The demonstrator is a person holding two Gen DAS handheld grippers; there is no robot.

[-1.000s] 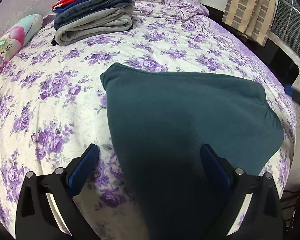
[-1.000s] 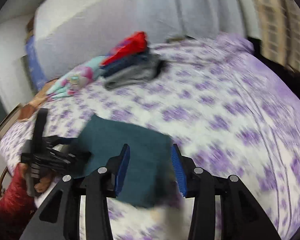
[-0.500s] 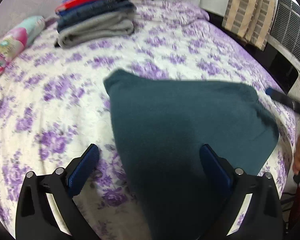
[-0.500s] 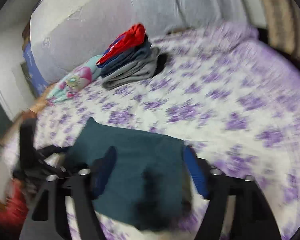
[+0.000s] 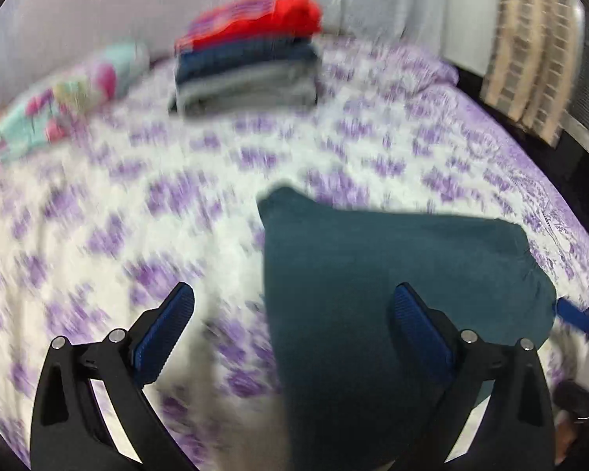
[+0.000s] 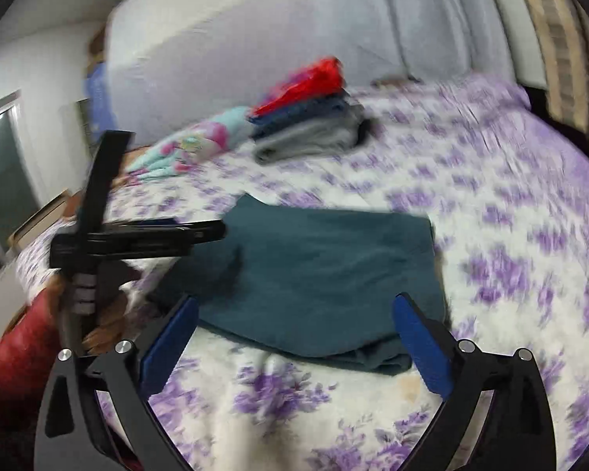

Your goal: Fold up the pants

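Observation:
The dark teal pants [image 6: 318, 267] lie folded into a flat rectangle on the purple-flowered bed [image 6: 491, 212]. They also show in the left wrist view [image 5: 377, 290]. My left gripper [image 5: 294, 310] is open and empty, at the pants' left edge; its right finger is over the cloth. My right gripper [image 6: 294, 325] is open and empty, just in front of the pants' near edge. The left gripper's black body [image 6: 137, 235] shows in the right wrist view at the pants' left end.
A stack of folded clothes [image 5: 247, 66], red on top, then blue and grey, sits at the back of the bed. A floral pillow [image 5: 63, 110] lies to its left. A white wall is behind. A striped curtain [image 5: 530, 59] hangs at the right.
The right gripper has opened wide and drawn back from the pants. Both cameras have tilted up, so the stack and the wall show more. The pants lie as before.

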